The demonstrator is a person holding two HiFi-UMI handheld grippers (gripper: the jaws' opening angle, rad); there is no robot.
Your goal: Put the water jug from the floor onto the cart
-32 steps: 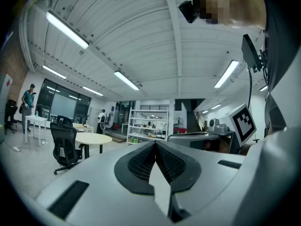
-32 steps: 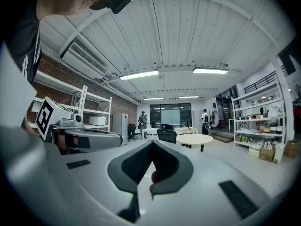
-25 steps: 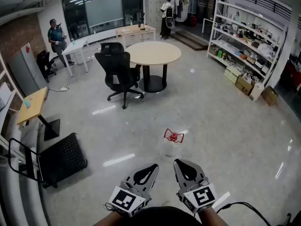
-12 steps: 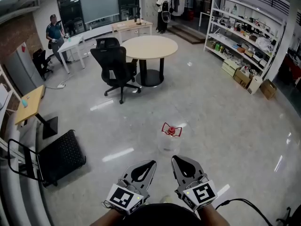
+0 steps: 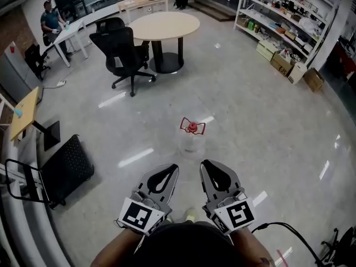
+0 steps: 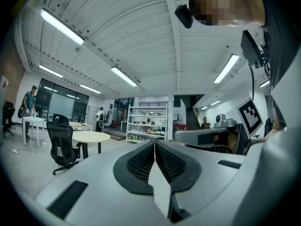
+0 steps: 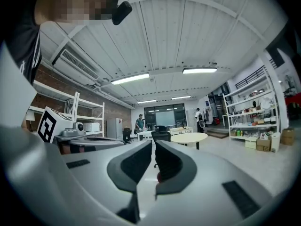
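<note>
Polished floor (image 5: 261,115) holds the jug (image 5: 192,139) ahead of me. My left gripper (image 5: 169,171) and right gripper (image 5: 208,168) are closed, empty.

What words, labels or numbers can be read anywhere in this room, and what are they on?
No text can be read in any view.
Left hand-held gripper and right hand-held gripper: their cubes carry black-and-white square patterns, not words.
Water jug: no label can be made out.
Cardboard boxes: any print is too small to read.
</note>
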